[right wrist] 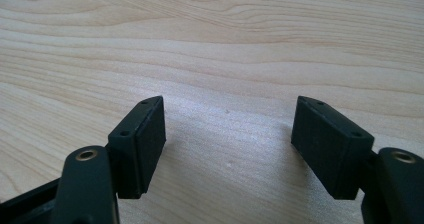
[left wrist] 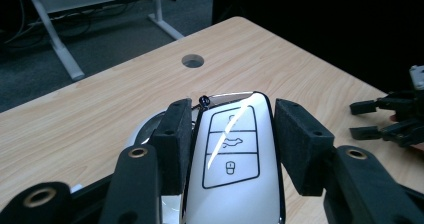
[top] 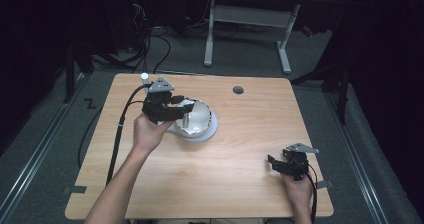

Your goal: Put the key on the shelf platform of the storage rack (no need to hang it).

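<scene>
A large white car-key fob (left wrist: 232, 174) with a chrome edge and three outlined buttons sits between the black pads (left wrist: 175, 139) of my left gripper (left wrist: 230, 119), which is shut on it. From above, the left gripper (top: 182, 110) reaches in from the left and holds the white fob (top: 196, 115) over a pale round dish (top: 209, 132) left of the table's middle. Whether the fob touches the dish I cannot tell. My right gripper (top: 272, 164) rests low at the table's front right, open, and its own view shows nothing between the jaws (right wrist: 227, 129).
The wooden table (top: 240, 184) has a round cable hole (top: 238, 90) near its far edge. A black cable (top: 120, 129) trails from the left gripper along the left side. Beyond the table stands a white desk frame (top: 250, 19) on grey carpet.
</scene>
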